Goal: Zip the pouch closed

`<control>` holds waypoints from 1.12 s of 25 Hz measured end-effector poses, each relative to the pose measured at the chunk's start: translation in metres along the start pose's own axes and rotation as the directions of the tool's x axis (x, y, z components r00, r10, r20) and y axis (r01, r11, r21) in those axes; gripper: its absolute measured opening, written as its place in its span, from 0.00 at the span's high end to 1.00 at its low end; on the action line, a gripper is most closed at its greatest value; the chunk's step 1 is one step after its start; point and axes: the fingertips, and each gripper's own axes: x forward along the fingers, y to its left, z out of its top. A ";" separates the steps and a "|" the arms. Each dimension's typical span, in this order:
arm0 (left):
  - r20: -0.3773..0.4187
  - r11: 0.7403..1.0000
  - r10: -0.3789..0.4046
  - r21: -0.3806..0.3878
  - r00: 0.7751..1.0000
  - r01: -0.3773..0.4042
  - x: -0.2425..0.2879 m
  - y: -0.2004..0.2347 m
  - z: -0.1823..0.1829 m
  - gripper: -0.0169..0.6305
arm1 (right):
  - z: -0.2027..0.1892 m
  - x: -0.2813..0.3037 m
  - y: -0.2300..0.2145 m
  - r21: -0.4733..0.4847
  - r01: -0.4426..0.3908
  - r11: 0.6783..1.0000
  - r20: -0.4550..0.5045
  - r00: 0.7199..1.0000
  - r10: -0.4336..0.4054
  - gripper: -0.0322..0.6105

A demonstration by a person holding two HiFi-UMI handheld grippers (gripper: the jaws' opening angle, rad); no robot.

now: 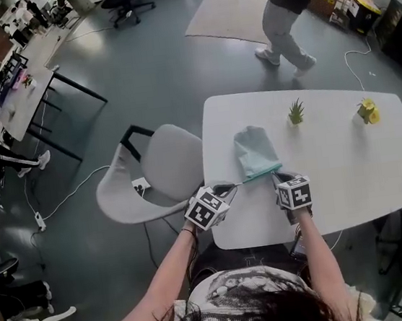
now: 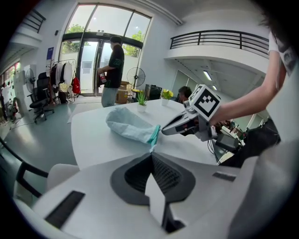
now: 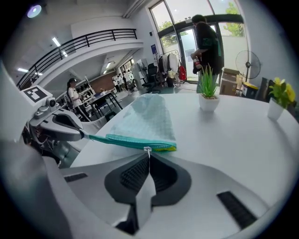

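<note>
Zipping looked nearly done: left gripper was clamped on one end of the pouch near the front edge of the surface, right gripper pinched the zipper pull, which probably just needed one last steady tug.

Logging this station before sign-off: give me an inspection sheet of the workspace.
Surface: white table.
Job's things: pouch lying flat near the front edge; zipper pull on its teal band.
Clutter: green potted plant; yellow potted plant.
Grippers: left gripper shut on pouch's end; right gripper shut on zipper pull.
Cables: white cable on the floor.
Surroundings: chair; person walking beyond.
</note>
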 end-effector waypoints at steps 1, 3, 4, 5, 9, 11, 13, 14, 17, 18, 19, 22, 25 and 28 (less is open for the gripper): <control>-0.013 1.000 0.003 -0.005 1.000 -0.003 -0.001 0.001 -0.004 0.96 | 0.000 0.000 -0.003 -0.001 0.006 1.000 -0.002 1.000 -0.006 0.95; -0.019 1.000 0.017 -0.014 1.000 -0.017 -0.004 0.006 -0.007 0.96 | -0.001 -0.002 -0.009 0.004 0.023 1.000 -0.006 1.000 -0.023 0.95; -0.014 1.000 0.025 -0.018 1.000 -0.026 -0.005 0.009 -0.007 0.96 | -0.001 -0.003 -0.013 0.010 0.030 0.999 -0.006 1.000 -0.030 0.95; -0.011 0.999 0.031 -0.022 0.999 -0.031 -0.007 0.011 -0.008 0.96 | 0.000 -0.004 -0.016 0.016 0.033 0.999 -0.005 0.999 -0.033 0.95; -0.020 0.998 0.052 -0.030 0.998 -0.052 -0.011 0.016 -0.013 0.96 | 0.002 -0.004 -0.015 0.010 0.025 1.000 -0.006 1.000 -0.025 0.95; -0.031 0.997 0.073 -0.036 0.997 -0.074 -0.010 0.018 -0.015 0.96 | 0.002 -0.003 -0.011 0.012 0.034 0.999 -0.006 0.999 -0.034 0.95; -0.054 0.995 0.088 -0.032 0.995 -0.089 -0.008 0.018 -0.019 0.96 | 0.000 -0.002 -0.007 0.027 0.037 0.999 -0.012 0.999 -0.036 0.95; -0.062 0.995 0.096 -0.023 0.993 -0.098 -0.007 0.018 -0.021 0.95 | -0.001 -0.002 -0.006 0.034 0.035 0.999 -0.018 0.999 -0.034 0.95; -0.078 0.994 0.107 -0.003 0.991 -0.107 -0.004 0.013 -0.030 0.95 | -0.005 -0.002 0.000 0.038 0.016 0.999 -0.027 1.000 -0.015 0.93; -0.073 0.995 0.101 -0.009 0.992 -0.102 -0.003 0.011 -0.032 0.95 | -0.005 -0.003 0.003 0.036 0.008 0.999 -0.024 1.000 -0.007 0.91; -0.065 0.995 0.094 -0.022 0.993 -0.096 -0.002 0.008 -0.033 0.95 | -0.006 -0.004 0.006 0.034 0.000 0.999 -0.019 1.000 0.001 0.90; -0.040 0.995 0.075 -0.067 0.996 -0.077 -0.001 -0.001 -0.034 0.89 | -0.006 -0.007 0.013 0.032 -0.018 0.999 -0.004 1.000 0.018 0.84; -0.017 0.995 0.056 -0.080 0.998 -0.057 -0.004 -0.008 -0.032 0.72 | -0.002 -0.015 0.023 0.040 -0.040 0.998 0.029 0.999 0.039 0.79; 0.036 0.993 0.070 -0.095 0.997 -0.066 -0.015 -0.010 -0.022 0.75 | 0.008 -0.029 0.039 0.047 -0.073 0.996 0.098 0.993 0.068 0.79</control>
